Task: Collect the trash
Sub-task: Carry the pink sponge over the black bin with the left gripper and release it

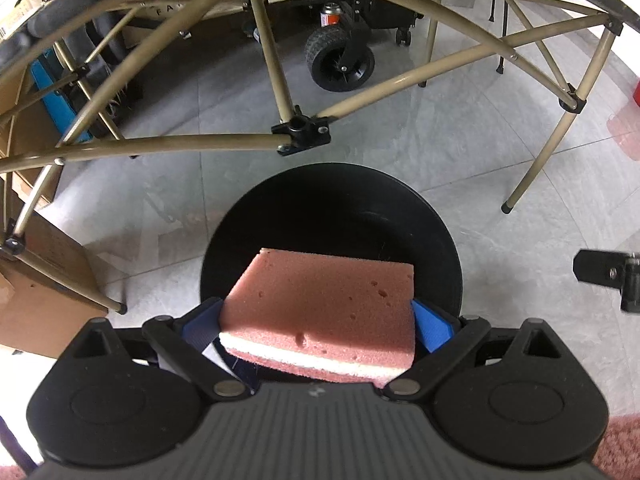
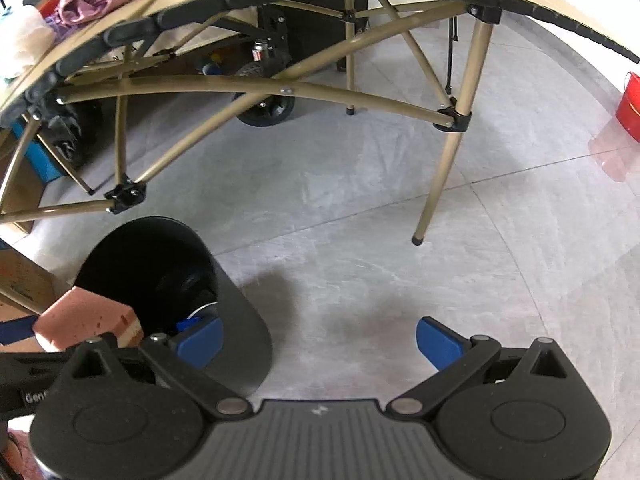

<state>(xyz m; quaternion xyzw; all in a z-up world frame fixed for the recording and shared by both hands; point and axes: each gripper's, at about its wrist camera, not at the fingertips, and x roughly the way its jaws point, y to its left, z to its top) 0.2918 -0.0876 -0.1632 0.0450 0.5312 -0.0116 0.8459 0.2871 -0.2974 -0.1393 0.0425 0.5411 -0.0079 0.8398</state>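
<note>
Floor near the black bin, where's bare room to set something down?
Bare grey tile lies right of the black bin, out to the table leg and toward the red bucket. Left of the bin is crowded: cardboard boxes and table struts.

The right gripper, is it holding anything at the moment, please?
No, the right gripper is open, with only bare floor between its blue fingers.

pink porous sponge [image 1: 320, 296] with a white middle layer, over a round black plastic bin [image 1: 360, 216]; blue fingertips [image 2: 438, 342], pale grey tiled floor [image 2: 380, 220], red bucket [image 2: 630, 104].
</note>
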